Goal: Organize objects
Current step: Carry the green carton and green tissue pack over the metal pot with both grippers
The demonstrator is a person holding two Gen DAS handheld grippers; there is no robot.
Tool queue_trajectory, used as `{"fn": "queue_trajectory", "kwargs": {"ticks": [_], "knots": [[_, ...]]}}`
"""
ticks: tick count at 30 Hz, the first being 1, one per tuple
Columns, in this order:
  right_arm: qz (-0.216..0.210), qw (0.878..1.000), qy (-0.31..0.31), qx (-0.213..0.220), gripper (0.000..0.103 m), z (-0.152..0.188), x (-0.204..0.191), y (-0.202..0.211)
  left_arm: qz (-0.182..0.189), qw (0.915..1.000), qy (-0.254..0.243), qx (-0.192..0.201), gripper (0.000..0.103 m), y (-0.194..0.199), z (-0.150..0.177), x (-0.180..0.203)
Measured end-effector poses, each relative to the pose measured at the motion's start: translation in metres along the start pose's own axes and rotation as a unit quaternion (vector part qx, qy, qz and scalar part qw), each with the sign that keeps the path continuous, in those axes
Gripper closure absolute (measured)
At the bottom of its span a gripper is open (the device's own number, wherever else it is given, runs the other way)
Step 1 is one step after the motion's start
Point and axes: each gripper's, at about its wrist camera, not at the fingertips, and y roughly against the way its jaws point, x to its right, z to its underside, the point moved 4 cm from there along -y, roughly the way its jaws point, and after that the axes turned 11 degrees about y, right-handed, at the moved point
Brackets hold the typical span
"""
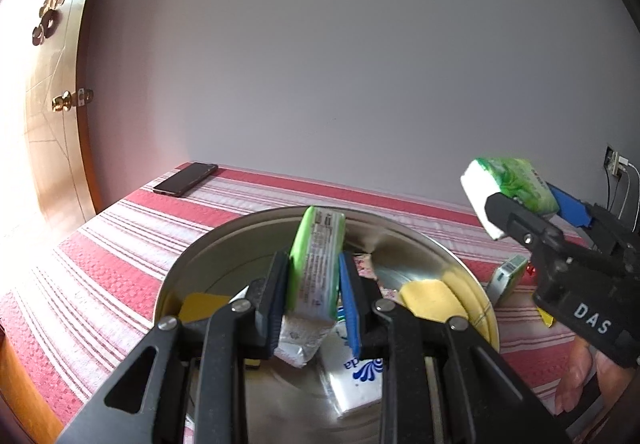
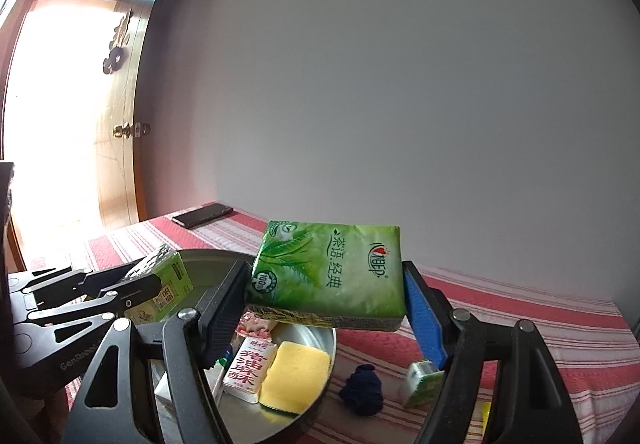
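Note:
In the left wrist view my left gripper (image 1: 314,284) is shut on a small green drink carton (image 1: 320,240), held upright over a steel bowl (image 1: 224,232). In the bowl lie a yellow sponge (image 1: 432,300), a white tissue pack with a blue logo (image 1: 360,372) and a foil packet. The right wrist view shows my right gripper (image 2: 324,272) shut on a green tissue pack (image 2: 328,276), held flat above the bowl's right rim (image 2: 332,340). Below it are the sponge (image 2: 294,380) and a red-and-white snack box (image 2: 250,370). The left gripper (image 2: 140,284) with its carton (image 2: 168,280) shows at the left.
The bowl stands on a red-and-white striped cloth (image 2: 520,324). On it, right of the bowl, lie a dark blue bundle (image 2: 362,390) and a second small green carton (image 2: 424,382). A black phone (image 2: 202,215) lies at the far corner. A wooden door (image 1: 52,123) is at the left.

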Motion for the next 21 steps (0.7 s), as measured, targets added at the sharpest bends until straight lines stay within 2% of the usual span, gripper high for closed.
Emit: {"fn": "queue_trajectory", "kwargs": {"ticks": [12, 21], "knots": [[-0.028, 0.999, 0.001, -0.041, 0.028, 0.008, -0.015, -0.032, -0.022, 0.9995, 0.011, -0.019, 0.079, -0.015, 0.000, -0.019], [-0.042, 0.996, 0.006, -0.077, 0.028, 0.020, -0.022, -0.049, -0.028, 0.9992, 0.001, -0.026, 0.079, -0.018, 0.001, -0.018]]}}
